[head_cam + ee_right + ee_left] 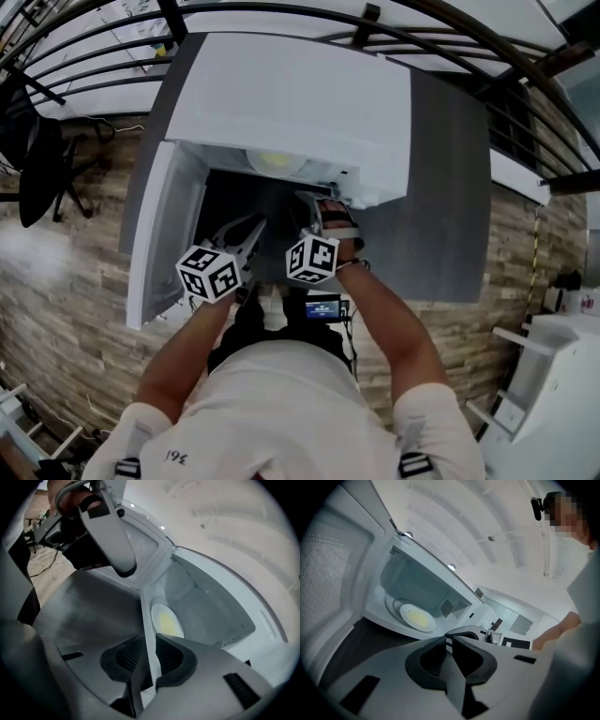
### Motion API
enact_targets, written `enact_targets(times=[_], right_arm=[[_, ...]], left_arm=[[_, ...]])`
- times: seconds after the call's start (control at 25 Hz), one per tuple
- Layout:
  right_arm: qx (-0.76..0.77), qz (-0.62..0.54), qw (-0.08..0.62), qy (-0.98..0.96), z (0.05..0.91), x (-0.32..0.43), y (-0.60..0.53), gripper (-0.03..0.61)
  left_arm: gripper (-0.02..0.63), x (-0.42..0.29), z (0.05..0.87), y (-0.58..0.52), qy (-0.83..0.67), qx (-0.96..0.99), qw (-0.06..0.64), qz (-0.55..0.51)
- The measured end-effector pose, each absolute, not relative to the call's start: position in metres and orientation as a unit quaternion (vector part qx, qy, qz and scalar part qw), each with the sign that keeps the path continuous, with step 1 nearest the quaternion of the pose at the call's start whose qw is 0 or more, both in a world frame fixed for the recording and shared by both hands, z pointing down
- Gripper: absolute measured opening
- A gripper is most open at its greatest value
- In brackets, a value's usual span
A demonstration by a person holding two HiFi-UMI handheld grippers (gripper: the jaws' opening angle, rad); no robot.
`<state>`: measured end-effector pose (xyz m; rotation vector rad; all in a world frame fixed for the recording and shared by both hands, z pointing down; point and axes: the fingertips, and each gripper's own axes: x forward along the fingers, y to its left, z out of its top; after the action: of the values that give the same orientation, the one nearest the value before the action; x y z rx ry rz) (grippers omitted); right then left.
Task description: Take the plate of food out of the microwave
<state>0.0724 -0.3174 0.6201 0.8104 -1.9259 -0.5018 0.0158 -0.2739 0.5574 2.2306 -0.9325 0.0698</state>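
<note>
A white microwave (pixel 300 94) stands on a dark grey table (pixel 450 187), its door (pixel 164 234) swung open to the left. Inside lies a white plate of yellow food (pixel 274 161), also visible in the left gripper view (pixel 417 617) and the right gripper view (pixel 166 620). My left gripper (pixel 253 227) hovers in front of the opening, its tips (pixel 448 638) together with nothing between them. My right gripper (pixel 314 208) is at the opening's right side. Its jaws (pixel 149 639) stand a narrow gap apart, and the microwave's white front edge shows through the gap. Neither gripper touches the plate.
The open door's inner face (pixel 333 573) stands close on the left of the left gripper. A black chair (pixel 37 169) is on the wood floor at far left. A white unit (pixel 553 394) stands at lower right. Dark railings (pixel 525 122) run behind the table.
</note>
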Motion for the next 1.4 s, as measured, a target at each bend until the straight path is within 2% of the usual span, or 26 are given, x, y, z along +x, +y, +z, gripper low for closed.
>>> enact_targets(times=[0.4,0.68,0.76,0.88,1.24,1.4], right_arm=[[0.305,-0.339,0.501,-0.736,0.63,0.032,-0.355,0.054],[0.294,-0.353,0.509,-0.727,0.637,0.022,-0.362,0.054],[0.295,-0.355,0.514,-0.724,0.639,0.021,-0.365,0.054],[0.294,-0.354,0.522,-0.718,0.644,0.022,-0.369,0.054],[0.314,-0.351,0.535,-0.702,0.65,0.026,-0.384,0.052],[0.311,-0.354,0.537,-0.7,0.653,0.028,-0.378,0.028]], left_arm=[[0.041,0.012,0.579,-0.306,-0.379,0.842,0.383,0.022],[0.045,0.005,0.589,-0.313,-0.392,0.825,0.406,0.017],[0.083,0.001,0.591,-0.315,-0.393,0.822,0.413,0.014],[0.1,-0.001,0.594,-0.318,-0.392,0.817,0.423,0.008],[0.101,0.001,0.603,-0.317,-0.383,0.812,0.441,0.007],[0.101,-0.001,0.608,-0.322,-0.385,0.805,0.451,0.008]])
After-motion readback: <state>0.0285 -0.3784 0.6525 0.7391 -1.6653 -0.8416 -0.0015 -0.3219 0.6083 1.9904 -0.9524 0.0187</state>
